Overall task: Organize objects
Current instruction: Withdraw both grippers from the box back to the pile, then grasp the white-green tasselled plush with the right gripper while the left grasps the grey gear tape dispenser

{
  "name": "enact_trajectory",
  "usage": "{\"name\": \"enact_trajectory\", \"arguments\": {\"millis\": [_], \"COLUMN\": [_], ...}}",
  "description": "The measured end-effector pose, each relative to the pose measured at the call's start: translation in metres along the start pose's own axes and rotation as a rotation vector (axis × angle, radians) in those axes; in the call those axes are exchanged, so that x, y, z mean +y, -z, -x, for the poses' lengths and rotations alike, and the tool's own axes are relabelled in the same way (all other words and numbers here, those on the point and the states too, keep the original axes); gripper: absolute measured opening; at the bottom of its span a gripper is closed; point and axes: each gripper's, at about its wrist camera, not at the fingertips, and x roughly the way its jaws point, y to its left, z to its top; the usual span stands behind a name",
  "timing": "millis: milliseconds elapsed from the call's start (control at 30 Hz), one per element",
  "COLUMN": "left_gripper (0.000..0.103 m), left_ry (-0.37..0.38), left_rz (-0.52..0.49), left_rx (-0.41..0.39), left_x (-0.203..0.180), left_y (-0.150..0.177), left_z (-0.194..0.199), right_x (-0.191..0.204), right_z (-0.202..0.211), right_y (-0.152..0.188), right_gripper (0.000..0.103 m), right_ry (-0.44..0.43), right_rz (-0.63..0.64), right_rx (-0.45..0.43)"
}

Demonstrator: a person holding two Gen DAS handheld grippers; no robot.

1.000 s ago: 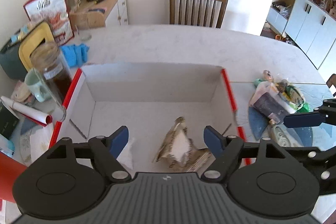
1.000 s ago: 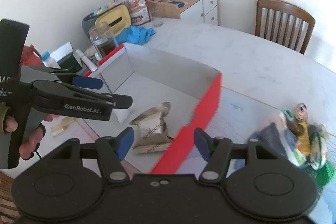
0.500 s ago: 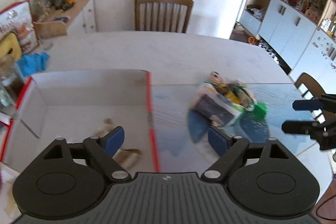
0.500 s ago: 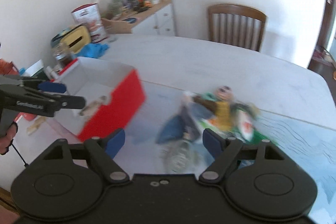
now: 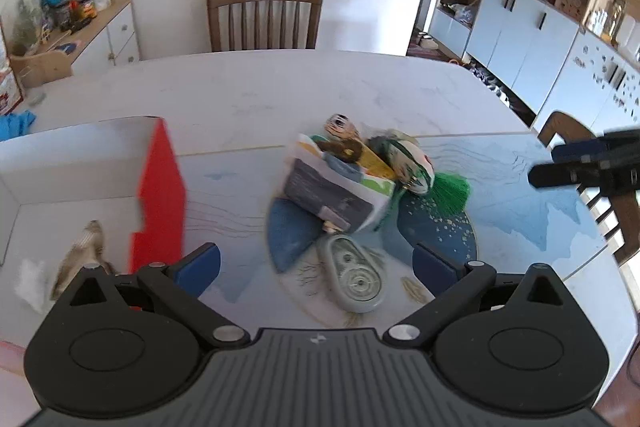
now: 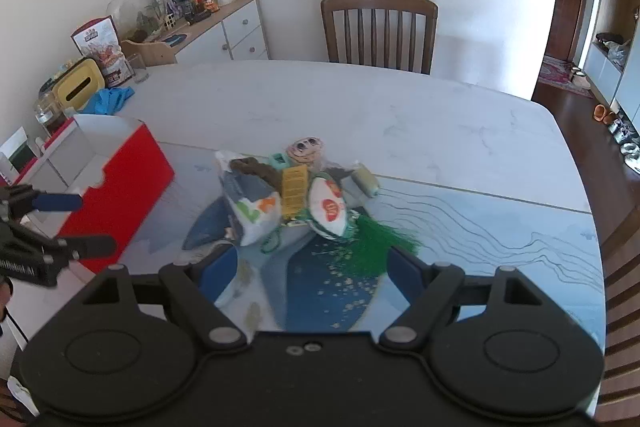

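A pile of small objects lies on the blue patterned mat in mid-table; it also shows in the right wrist view. It holds a grey-and-white pouch, a green tassel, a white packet and a grey oval case. A red-and-white box stands to the left with a crumpled wrapper inside. My left gripper is open and empty, just before the grey case. My right gripper is open and empty, just before the pile.
A wooden chair stands at the table's far side. A sideboard with clutter is at the back left. A blue cloth, a jar and a yellow-lidded container sit left of the box. White cabinets line the right.
Both grippers have swung right, from over the box to face the pile on the mat. Both stay open and empty.
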Motion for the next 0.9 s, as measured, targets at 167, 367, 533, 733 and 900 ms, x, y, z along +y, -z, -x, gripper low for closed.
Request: {"name": "enact_trajectory", "arguments": {"millis": [167, 367, 533, 733, 900], "left_gripper": [0.103, 0.103, 0.103, 0.103, 0.103], "left_ry": [-0.032, -0.086, -0.119, -0.165, -0.179], "left_rz": [-0.011, -0.024, -0.015, -0.014, 0.018], "left_rx": [-0.021, -0.025, 0.008, 0.044, 0.076], "left_x": [-0.022, -0.037, -0.044, -0.050, -0.048], "left_y": [0.011, 0.019, 0.025, 0.033, 0.036], "left_z": [-0.024, -0.055, -0.079, -0.099, -0.113], "right_x": [-0.018, -0.030, -0.038, -0.037, -0.037], "right_z": [-0.012, -0.031, -0.052, -0.090, -0.113], "right_y": [-0.005, -0.011, -0.018, -0.027, -0.036], "right_gripper": [0.081, 0.081, 0.081, 0.081, 0.080], "right_ry": [0.002, -0.014, -0.028, -0.069, -0.094], "right_rz": [-0.002, 0.006, -0.001, -0.023, -0.072], "right_rx": [0.004, 0.022, 0.046, 0.090, 0.099]}}
